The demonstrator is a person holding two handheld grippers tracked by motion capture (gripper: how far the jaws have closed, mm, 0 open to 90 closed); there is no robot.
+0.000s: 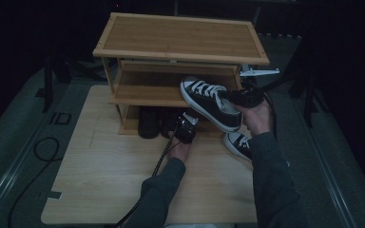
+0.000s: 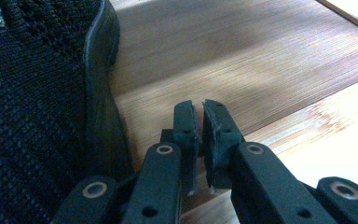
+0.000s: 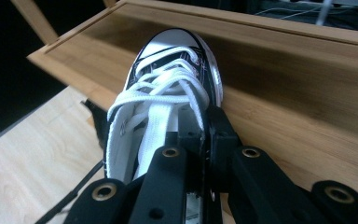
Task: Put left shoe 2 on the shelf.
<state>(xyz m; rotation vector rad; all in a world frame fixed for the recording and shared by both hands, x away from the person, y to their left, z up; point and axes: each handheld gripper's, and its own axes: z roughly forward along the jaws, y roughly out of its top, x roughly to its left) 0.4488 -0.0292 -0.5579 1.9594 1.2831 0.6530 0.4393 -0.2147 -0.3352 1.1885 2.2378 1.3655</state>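
My right gripper (image 1: pixel 237 98) is shut on a black-and-white laced sneaker (image 1: pixel 208 101) and holds it in the air, toe pointing at the middle shelf (image 1: pixel 145 92) of a wooden shoe rack (image 1: pixel 180 35). In the right gripper view the jaws (image 3: pixel 205 119) pinch the side wall of the sneaker (image 3: pixel 168 70) beside the tongue. My left gripper (image 1: pixel 186 128) sits low at the rack's bottom shelf next to dark shoes (image 1: pixel 149 121). Its jaws (image 2: pixel 200 112) stand together with nothing between them, just right of a black knit shoe (image 2: pixel 28 116).
A second black-and-white sneaker (image 1: pixel 237 145) lies on the wooden table (image 1: pixel 104 180) at the right, under my right forearm. A white bracket (image 1: pixel 259 72) sticks out at the rack's right side. A cable (image 1: pixel 45 147) loops on the floor at left.
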